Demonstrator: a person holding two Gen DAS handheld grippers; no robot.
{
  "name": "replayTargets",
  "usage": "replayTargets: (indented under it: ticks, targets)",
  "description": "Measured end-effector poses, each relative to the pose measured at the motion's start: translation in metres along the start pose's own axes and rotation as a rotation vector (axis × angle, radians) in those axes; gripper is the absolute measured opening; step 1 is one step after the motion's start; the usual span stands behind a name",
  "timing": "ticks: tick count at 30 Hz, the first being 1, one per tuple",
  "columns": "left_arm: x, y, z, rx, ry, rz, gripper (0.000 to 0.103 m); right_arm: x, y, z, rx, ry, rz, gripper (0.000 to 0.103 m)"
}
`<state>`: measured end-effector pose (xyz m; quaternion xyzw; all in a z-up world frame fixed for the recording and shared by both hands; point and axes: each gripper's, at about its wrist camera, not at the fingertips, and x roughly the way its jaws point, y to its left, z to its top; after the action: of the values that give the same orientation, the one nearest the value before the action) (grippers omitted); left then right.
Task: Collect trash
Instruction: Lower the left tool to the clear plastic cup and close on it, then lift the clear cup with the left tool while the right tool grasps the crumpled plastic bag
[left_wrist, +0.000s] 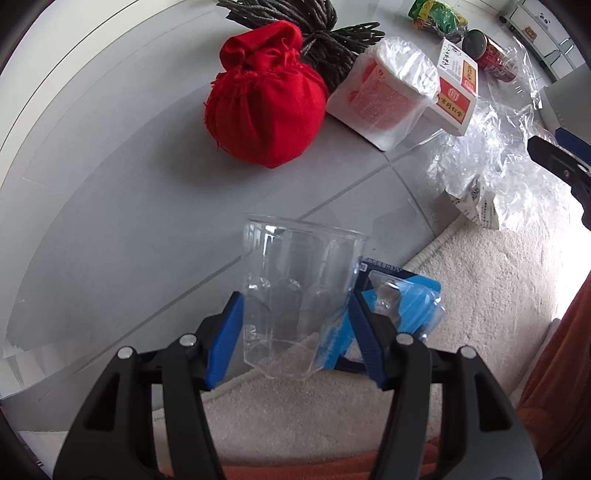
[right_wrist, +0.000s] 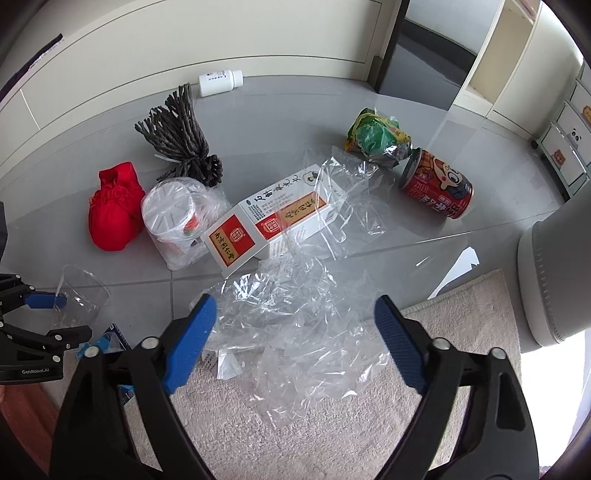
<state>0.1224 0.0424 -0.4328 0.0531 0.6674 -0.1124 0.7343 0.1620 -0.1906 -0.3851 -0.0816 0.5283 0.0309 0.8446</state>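
My right gripper (right_wrist: 295, 339) hung with its blue fingers (right_wrist: 192, 339) spread wide over a crumpled sheet of clear plastic wrap (right_wrist: 295, 317), which lay half on the grey floor (right_wrist: 277, 110) and half on the beige rug (right_wrist: 461, 350). Just past the wrap sat a white and red box (right_wrist: 273, 229), with a bagged white tub (right_wrist: 177, 221) and a red cloth bundle (right_wrist: 114, 210) beside it. A grey mop head (right_wrist: 181, 136), a white bottle (right_wrist: 220, 82), a green wrapper (right_wrist: 376, 136) and a red can (right_wrist: 437, 184) lay farther off. At the left edge my left gripper (right_wrist: 55, 317) seemed to be closed on a clear cup (right_wrist: 83, 291).
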Motion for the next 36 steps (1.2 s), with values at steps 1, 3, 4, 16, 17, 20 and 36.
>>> replayTargets:
  ticks: [1,3,4,16,17,20,36]
  targets:
    - [0.002,0.0,0.001,0.003,-0.002,0.0,0.058,0.003,0.002,-0.001,-0.01,0.014,0.004,0.056]
    - [0.005,-0.004,0.003,0.011,-0.01,-0.004,0.057,0.006,0.005,-0.003,-0.025,0.033,0.022,0.037]
    - [0.006,-0.004,0.005,0.013,-0.013,-0.006,0.057,0.006,0.006,-0.004,-0.033,0.034,0.027,0.025]
    - [-0.017,-0.013,-0.007,0.052,-0.087,0.005,0.056,-0.012,0.002,-0.003,-0.045,-0.014,0.054,0.005]
    - [-0.02,-0.013,-0.007,0.054,-0.096,0.007,0.056,-0.014,0.002,-0.003,-0.046,-0.019,0.056,0.005]
    - [-0.03,-0.014,-0.009,0.055,-0.121,0.01,0.056,-0.023,0.001,-0.002,-0.043,-0.029,0.068,0.005]
    - [-0.12,-0.053,-0.003,0.076,-0.276,0.006,0.056,-0.121,-0.033,-0.008,0.012,-0.166,0.085,0.005]
